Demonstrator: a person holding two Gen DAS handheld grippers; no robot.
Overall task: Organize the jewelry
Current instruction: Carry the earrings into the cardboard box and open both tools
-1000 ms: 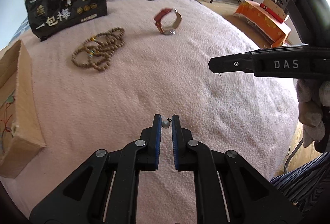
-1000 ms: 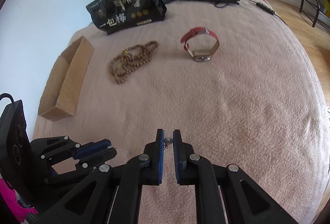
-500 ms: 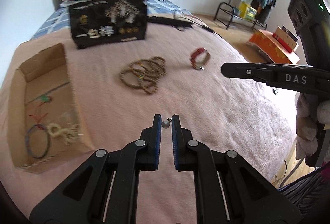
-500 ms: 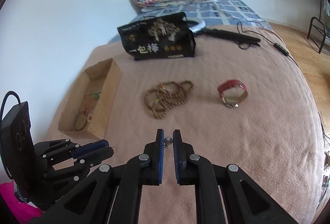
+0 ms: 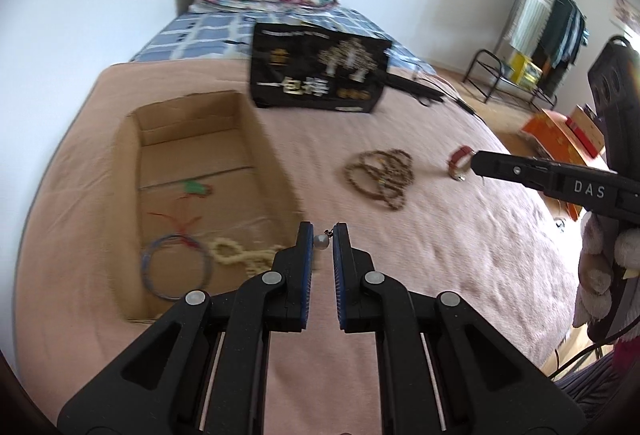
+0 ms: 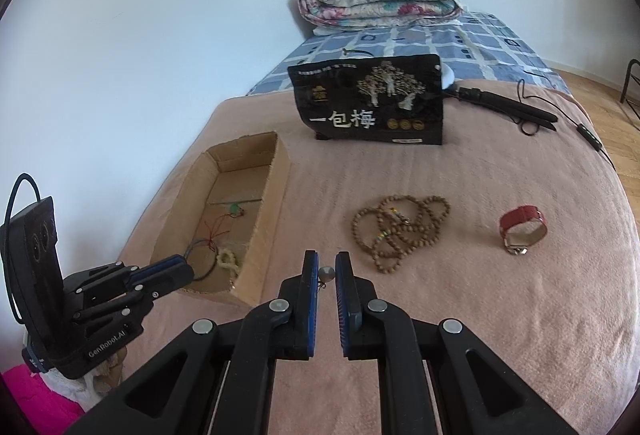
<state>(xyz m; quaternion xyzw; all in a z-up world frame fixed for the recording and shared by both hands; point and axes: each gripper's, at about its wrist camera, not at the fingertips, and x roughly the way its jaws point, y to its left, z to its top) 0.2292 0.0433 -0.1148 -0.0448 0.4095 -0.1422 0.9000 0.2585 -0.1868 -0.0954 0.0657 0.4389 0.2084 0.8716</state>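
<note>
My bed, under a pink blanket, carries an open cardboard box, a black printed bag standing upright, a heap of wooden beads, a red watch, and a black corded tool.

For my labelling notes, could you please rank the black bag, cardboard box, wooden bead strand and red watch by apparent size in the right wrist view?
1. cardboard box and black bag, too alike to rank
2. wooden bead strand
3. red watch

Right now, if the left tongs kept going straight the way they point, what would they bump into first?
Probably the near right wall of the cardboard box, or the pink blanket just beside it. The left tongs, shut on a small grey bead, point down at that edge; the fisheye view leaves depth uncertain.
</note>
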